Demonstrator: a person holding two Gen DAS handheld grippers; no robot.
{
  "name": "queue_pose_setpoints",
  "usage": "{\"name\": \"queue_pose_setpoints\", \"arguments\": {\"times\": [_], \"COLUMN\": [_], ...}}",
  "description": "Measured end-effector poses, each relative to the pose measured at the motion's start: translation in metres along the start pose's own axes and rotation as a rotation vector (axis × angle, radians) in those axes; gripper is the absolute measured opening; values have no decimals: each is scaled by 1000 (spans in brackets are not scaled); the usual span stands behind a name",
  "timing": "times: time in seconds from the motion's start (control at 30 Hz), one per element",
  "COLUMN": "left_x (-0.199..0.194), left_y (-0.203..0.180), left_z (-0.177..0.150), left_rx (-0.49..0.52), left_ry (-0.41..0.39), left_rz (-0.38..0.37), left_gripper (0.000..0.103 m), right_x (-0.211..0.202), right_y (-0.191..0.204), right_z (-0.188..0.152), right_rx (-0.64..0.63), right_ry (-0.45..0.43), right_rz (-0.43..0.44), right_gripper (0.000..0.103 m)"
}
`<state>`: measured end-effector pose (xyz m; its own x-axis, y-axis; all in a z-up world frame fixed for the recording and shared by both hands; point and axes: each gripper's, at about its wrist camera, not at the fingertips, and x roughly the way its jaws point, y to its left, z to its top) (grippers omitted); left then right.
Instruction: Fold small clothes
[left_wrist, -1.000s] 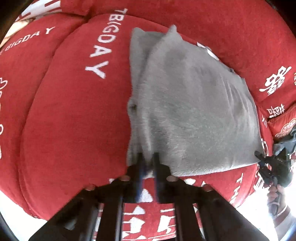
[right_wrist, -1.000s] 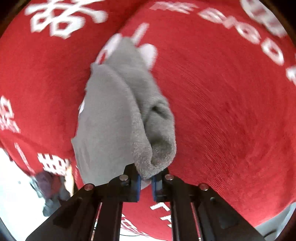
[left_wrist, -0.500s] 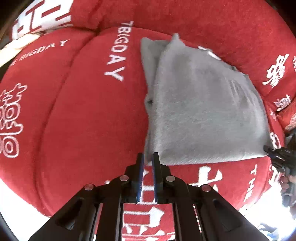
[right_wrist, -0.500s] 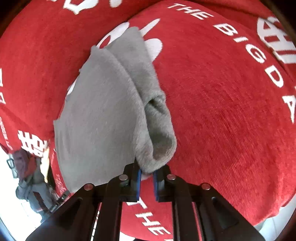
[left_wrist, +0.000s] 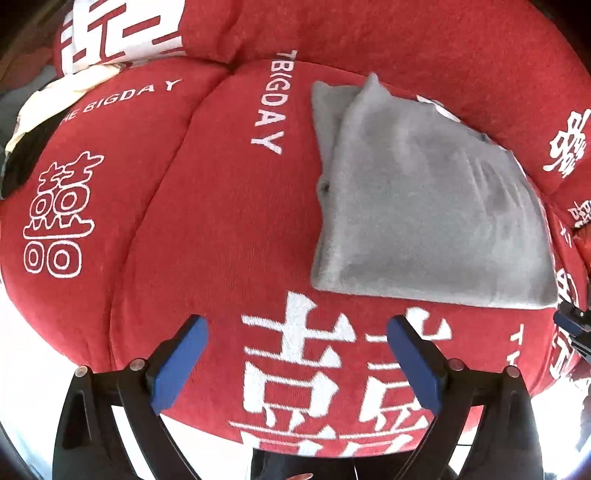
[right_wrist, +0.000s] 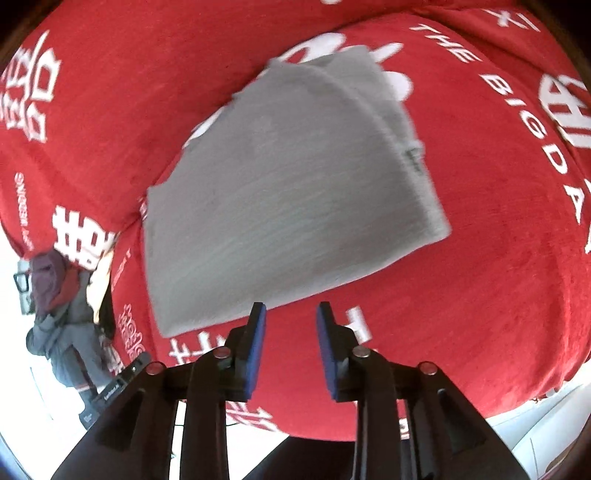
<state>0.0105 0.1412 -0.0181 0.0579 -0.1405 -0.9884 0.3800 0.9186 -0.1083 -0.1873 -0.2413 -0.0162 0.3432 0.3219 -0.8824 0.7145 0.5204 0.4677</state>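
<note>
A: Where's the cloth (left_wrist: 424, 206)?
B: Folded on the sofa (left_wrist: 207, 206), ahead and right of the left gripper (left_wrist: 295, 345), jaws wide apart
A: Nearer?
B: Right gripper (right_wrist: 290, 328), part open, at its near edge

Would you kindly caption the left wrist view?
Open left gripper hovers before folded grey garment on red cover.
</note>
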Motion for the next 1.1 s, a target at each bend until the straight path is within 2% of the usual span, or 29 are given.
{"name": "queue_pose_setpoints", "arguments": {"times": [0.1,0.2,0.37,0.43,0.5,0.6,0.7,0.77,0.9,0.97,1.1], "left_x": [-13,-29,-59,-71,-85,-98,-110,-120,-132,-134,-137], "left_y": [-1,-3,-3,-4,-3,-2,-8,-12,-12,-12,-16], "left_z": [-2,-5,-7,-6,-5,-1,2,2,1,0,-3], "left_rx": [-5,-2,-6,-26,-44,-62,-28,-4,-14,-16,-1], "left_ry": [-3,-10,-19,-38,-61,-58,-49,-77,-88,-80,-80], "left_rz": [0,-5,3,5,1,-34,-12,0,-35,-41,-9], "left_gripper": [97,97,97,97,97,97,97,97,97,97,97], "right_x": [-1,-1,-7,-11,-15,-20,-28,-33,-40,-40,-36], "right_y": [22,45,90,105,120,139,151,158,169,174,174], "right_z": [-9,-20,-38,-44,-49,-55,-58,-59,-61,-62,-61], "right_rx": [-35,-75,-209,-258,-301,-335,-350,-355,-399,-419,-394], "right_ry": [17,37,55,51,46,49,41,33,-1,22,74], "right_rz": [9,13,-61,-81,-94,-110,-96,-86,-146,-187,-208], "right_gripper": [35,47,73,80,81,89,102,103,103,103,103]}}
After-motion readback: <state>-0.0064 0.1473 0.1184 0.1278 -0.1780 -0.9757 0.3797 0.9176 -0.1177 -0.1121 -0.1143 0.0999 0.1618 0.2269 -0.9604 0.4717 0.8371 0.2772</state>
